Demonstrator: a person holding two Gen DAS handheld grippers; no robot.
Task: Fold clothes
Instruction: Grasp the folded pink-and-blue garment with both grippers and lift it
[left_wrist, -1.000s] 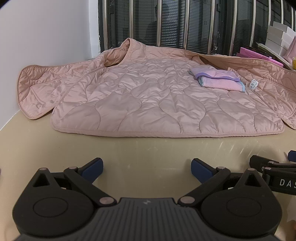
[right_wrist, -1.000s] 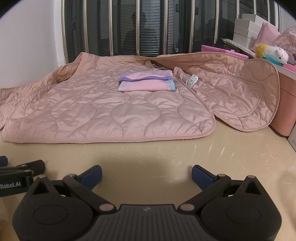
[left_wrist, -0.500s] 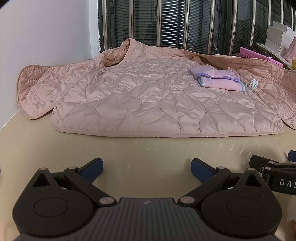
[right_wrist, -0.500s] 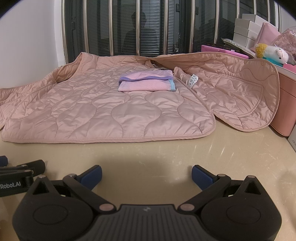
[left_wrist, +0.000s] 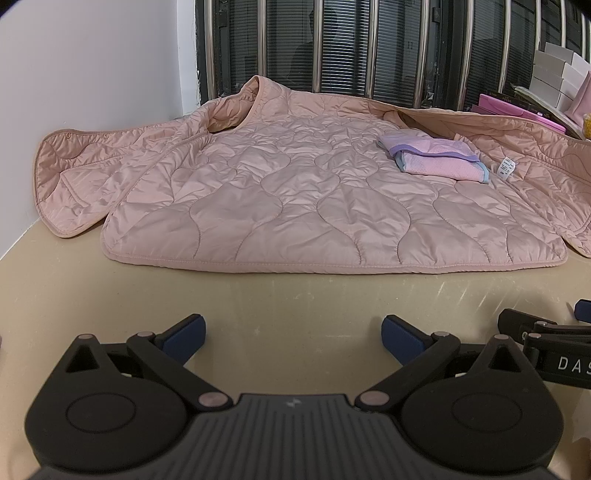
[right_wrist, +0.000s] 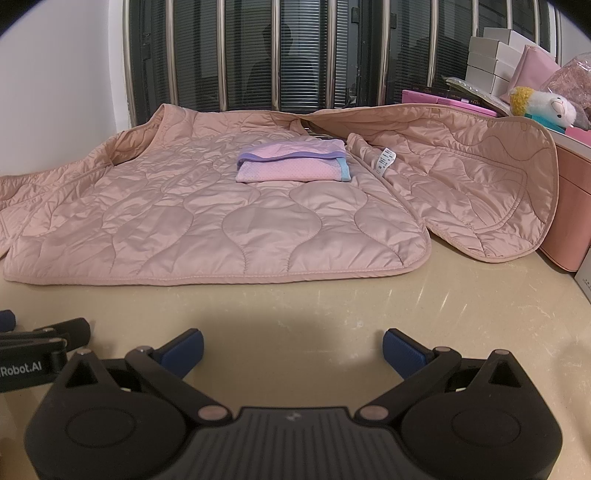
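The left hand-held gripper rests released on the counter, fingers spread, empty. Straight ahead — apart from both — the quilted pink jacket lies flat, its long axis running left to right, hem nearest. A small folded pink garment sits on it, likely nearer the right hand-held gripper, also released. No containers in play.
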